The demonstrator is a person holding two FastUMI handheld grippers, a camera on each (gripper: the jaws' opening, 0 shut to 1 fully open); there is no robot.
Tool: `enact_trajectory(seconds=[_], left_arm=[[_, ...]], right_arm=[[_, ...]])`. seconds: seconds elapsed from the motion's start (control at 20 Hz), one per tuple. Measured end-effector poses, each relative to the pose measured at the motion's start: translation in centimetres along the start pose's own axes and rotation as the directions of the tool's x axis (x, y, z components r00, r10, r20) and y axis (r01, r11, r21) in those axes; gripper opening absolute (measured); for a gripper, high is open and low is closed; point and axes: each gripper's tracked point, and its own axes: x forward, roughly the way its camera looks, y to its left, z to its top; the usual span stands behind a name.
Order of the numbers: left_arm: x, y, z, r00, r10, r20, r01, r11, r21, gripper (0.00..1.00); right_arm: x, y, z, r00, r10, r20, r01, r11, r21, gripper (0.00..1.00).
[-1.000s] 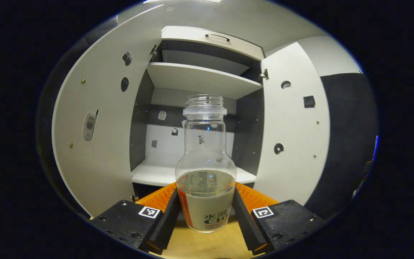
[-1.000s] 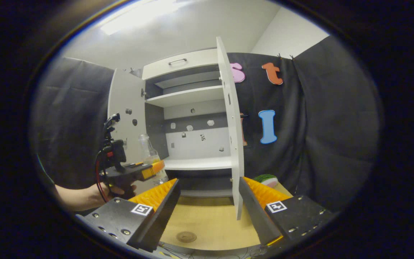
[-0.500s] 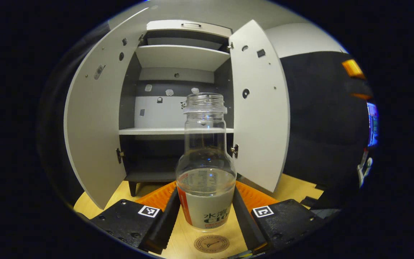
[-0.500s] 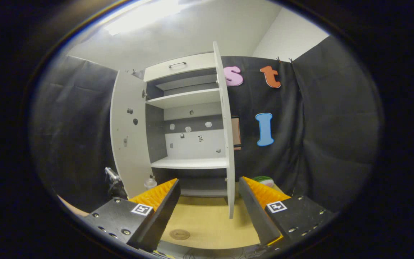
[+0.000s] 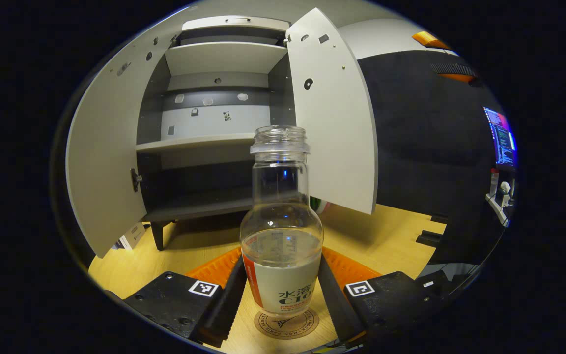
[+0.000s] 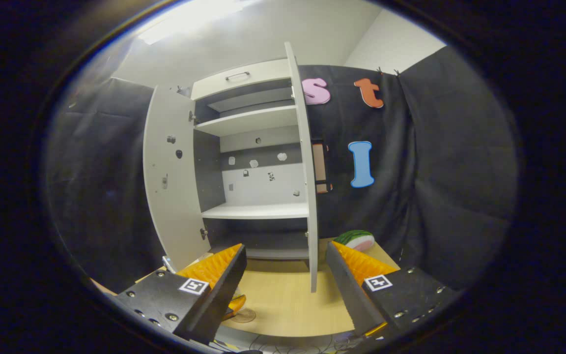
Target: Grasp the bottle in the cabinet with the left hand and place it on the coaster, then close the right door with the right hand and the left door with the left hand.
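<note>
The left gripper has its two fingers pressed against the two sides of one clear bottle, gripping it low on the labelled part. The bottle stands upright, uncapped, with its base on or just above one round coaster that lies on the wooden bench; whether base and coaster touch cannot be told. Beyond the bottle stands one cabinet with two doors, both swung wide: the left door and the right door. Inside it two shelves show, one high and one at mid height, and a drawer front with one handle runs across the top. A lit screen shows at the far right edge.

The right gripper hangs open over the bench with nothing between its two spread fingers. Just beyond its left finger a sliver of the coaster shows on the bench. Ahead stands the cabinet, its right door seen edge-on straight in front of the gripper and its left door flung wide. One watermelon-slice toy lies on the bench to the right of the cabinet, near the black cloth.
</note>
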Motion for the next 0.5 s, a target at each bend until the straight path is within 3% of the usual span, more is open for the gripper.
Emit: enact_trajectory(seconds=[0.1, 0.2, 0.5], left_arm=[[0.1, -0.2, -1.1, 1.000, -0.015, -0.012, 0.015, 1.000, -0.002, 0.80], [0.1, -0.5, -2.7, 0.999, -0.033, -0.028, 0.032, 0.999, -0.016, 0.80], [0.0, 1.3, -6.3, 0.989, 0.033, -0.145, -0.024, 0.998, 0.062, 0.83]], right_arm=[[0.7, -1.0, -0.6, 0.999, -0.031, -0.022, 0.031, 0.999, 0.014, 0.95], [1.2, -1.6, -0.6, 0.998, -0.054, -0.032, 0.055, 0.998, 0.038, 0.99], [1.8, -1.6, 0.1, 0.997, -0.077, -0.004, 0.077, 0.993, 0.084, 0.99]])
